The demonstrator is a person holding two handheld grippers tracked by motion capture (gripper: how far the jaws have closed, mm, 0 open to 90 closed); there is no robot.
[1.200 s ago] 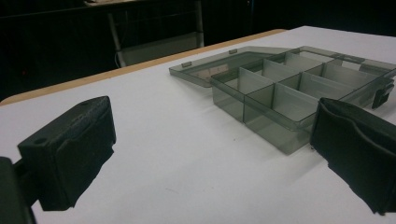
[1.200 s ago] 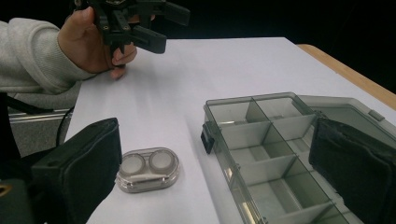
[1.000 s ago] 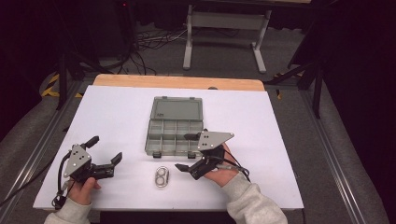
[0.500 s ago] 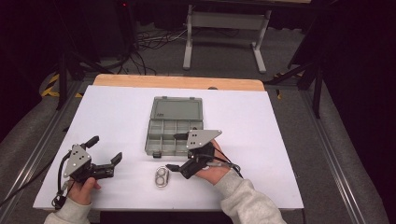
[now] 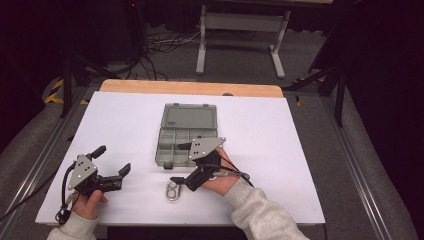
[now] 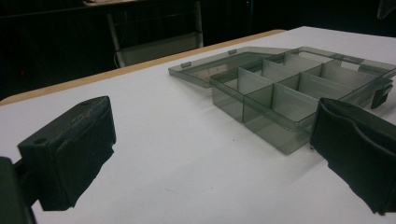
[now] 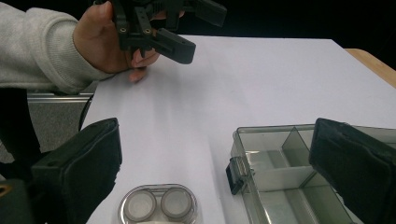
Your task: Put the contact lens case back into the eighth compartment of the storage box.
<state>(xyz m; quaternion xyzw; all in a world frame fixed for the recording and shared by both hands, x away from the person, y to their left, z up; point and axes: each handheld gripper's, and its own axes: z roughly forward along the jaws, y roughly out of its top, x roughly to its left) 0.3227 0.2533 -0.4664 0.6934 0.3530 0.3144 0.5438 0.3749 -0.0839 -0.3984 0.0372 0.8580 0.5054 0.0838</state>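
Right tool (image 5: pixel 178 181) gapes open just above the contact lens case (image 7: pixel 158 205): light, stiff, slick plastic; pinch its narrow waist.

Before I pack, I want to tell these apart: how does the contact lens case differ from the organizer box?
The lens case is small, rounded and clear with two round wells; the organizer box is far larger, rectangular and smoky grey with many square compartments. The box lies with its lid open flat; the lens case looks closed. Both are see-through plastic and rest on the white table.
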